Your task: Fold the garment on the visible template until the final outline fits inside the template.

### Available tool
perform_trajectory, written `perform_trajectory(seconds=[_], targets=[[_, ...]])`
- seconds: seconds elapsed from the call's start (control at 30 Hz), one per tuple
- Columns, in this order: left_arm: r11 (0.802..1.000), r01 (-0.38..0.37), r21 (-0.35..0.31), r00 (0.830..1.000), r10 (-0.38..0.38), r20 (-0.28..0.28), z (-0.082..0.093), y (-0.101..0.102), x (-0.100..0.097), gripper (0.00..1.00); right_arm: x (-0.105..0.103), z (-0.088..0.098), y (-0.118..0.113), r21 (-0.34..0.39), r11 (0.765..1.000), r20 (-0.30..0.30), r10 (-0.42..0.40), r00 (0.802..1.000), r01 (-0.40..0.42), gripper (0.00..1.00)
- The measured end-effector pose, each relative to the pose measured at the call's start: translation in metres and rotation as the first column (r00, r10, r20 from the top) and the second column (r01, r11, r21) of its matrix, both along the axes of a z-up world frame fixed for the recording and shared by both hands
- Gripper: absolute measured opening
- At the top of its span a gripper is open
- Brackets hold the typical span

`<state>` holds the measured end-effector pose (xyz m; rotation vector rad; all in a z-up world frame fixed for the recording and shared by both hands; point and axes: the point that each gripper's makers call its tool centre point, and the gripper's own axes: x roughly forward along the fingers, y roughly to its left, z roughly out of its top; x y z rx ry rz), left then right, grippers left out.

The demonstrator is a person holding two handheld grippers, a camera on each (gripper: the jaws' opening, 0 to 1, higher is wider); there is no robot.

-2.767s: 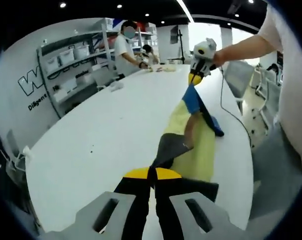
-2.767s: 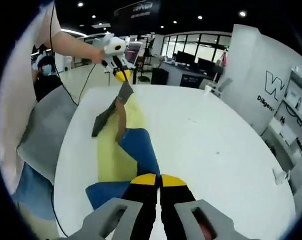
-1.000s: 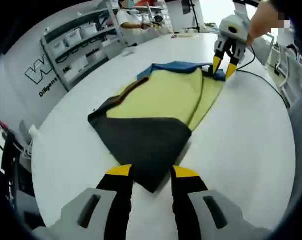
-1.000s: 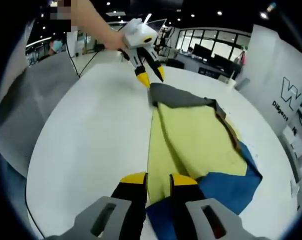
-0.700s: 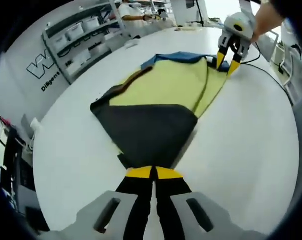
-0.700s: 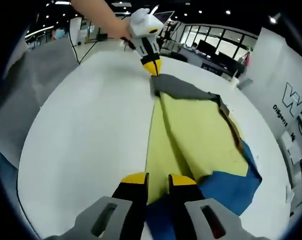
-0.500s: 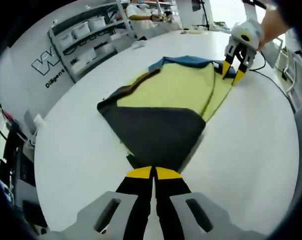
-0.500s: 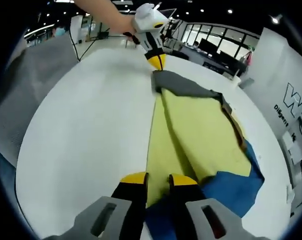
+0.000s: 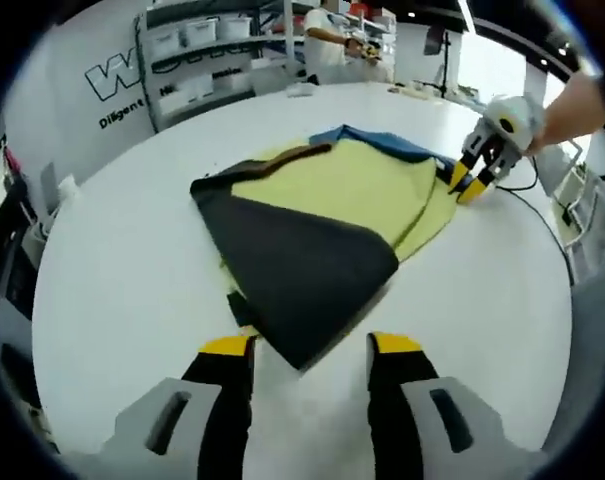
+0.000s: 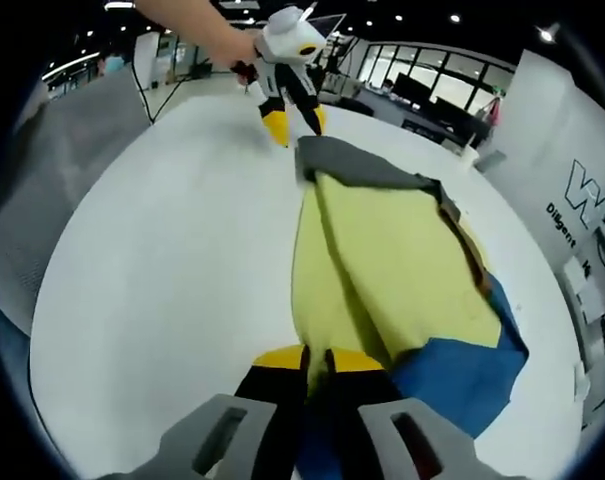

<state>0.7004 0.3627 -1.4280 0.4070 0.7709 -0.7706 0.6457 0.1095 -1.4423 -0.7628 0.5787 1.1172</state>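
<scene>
A garment with yellow [image 9: 332, 190], dark grey [image 9: 292, 270] and blue [image 9: 382, 140] panels lies spread flat on the white table. My left gripper [image 9: 310, 345] stands open, its jaws on either side of the grey corner and not gripping it. At the garment's far side my right gripper [image 9: 469, 183] sits on the yellow edge. In the right gripper view the garment [image 10: 392, 250] runs away from my right gripper [image 10: 317, 358], which is shut on its near yellow-and-blue edge. The left gripper [image 10: 295, 122] hangs open by the grey end.
The round white table [image 9: 122, 260] has bare room on all sides of the garment. Shelves with bins [image 9: 212, 50] and a person [image 9: 327, 45] are at the far end. A cable [image 9: 537, 215] trails off the right edge. A grey chair [image 10: 62, 150] stands beside the table.
My left gripper has opened and let go of the grey corner, which now lies flat. My right gripper has shut on the yellow-and-blue edge.
</scene>
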Motion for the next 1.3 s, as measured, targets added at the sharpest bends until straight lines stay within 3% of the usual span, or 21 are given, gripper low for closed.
perform_trajectory(seconds=[0.07, 0.2, 0.57, 0.67, 0.7, 0.8, 0.97, 1.03, 1.1, 1.13, 1.2, 1.3], targets=[[1.0, 0.0, 0.008, 1.0, 0.0, 0.007, -0.002, 0.0, 0.003, 0.17, -0.001, 0.001, -0.001, -0.003, 1.0, -0.001, 0.003, 1.0, -0.003, 0.0], [0.999, -0.039, -0.012, 0.999, 0.039, -0.019, -0.005, 0.003, 0.006, 0.07, -0.001, 0.001, -0.003, -0.004, 1.0, -0.005, 0.001, 1.0, -0.001, 0.0], [0.992, -0.098, -0.086, 0.993, 0.103, 0.061, 0.037, 0.02, 0.029, 0.05, 0.001, 0.009, -0.013, -0.016, 1.0, 0.003, 0.005, 1.0, -0.005, 0.0], [0.986, -0.122, -0.109, 0.99, 0.129, 0.063, 0.046, 0.03, 0.037, 0.05, -0.001, 0.009, -0.018, -0.017, 1.0, -0.002, 0.002, 1.0, -0.002, 0.0], [0.984, -0.155, -0.085, 0.984, 0.162, 0.077, 0.048, 0.042, 0.044, 0.05, -0.001, 0.01, -0.02, -0.019, 1.0, -0.003, 0.002, 1.0, -0.002, 0.0], [0.967, -0.212, -0.142, 0.975, 0.219, 0.038, 0.055, 0.052, 0.05, 0.05, -0.005, 0.008, -0.027, -0.025, 1.0, -0.02, -0.005, 1.0, 0.004, 0.0], [0.974, -0.213, -0.076, 0.975, 0.217, 0.052, 0.053, 0.063, 0.054, 0.05, -0.017, 0.007, -0.027, -0.022, 1.0, -0.048, 0.007, 0.999, -0.008, 0.0], [0.975, -0.223, 0.018, 0.974, 0.222, 0.052, 0.043, 0.075, 0.054, 0.06, -0.025, 0.007, -0.024, -0.019, 0.999, -0.068, 0.026, 0.997, -0.027, 0.0], [0.95, -0.283, 0.134, 0.959, 0.278, 0.059, 0.037, 0.095, 0.052, 0.08, -0.03, 0.008, -0.022, -0.018, 0.999, -0.07, 0.041, 0.997, -0.043, 0.0], [0.947, -0.297, 0.121, 0.955, 0.291, 0.062, 0.038, 0.093, 0.052, 0.11, -0.034, 0.007, -0.02, -0.021, 0.998, -0.074, 0.053, 0.996, -0.055, 0.0], [0.964, -0.264, 0.02, 0.963, 0.262, 0.069, 0.046, 0.072, 0.049, 0.18, -0.038, 0.007, -0.018, -0.015, 0.998, -0.085, 0.063, 0.994, -0.064, 0.0], [0.992, -0.122, -0.016, 0.988, 0.123, 0.09, 0.051, 0.038, 0.028, 0.23, -0.044, 0.006, -0.017, -0.022, 0.996, -0.081, 0.079, 0.994, -0.081, 0.0]])
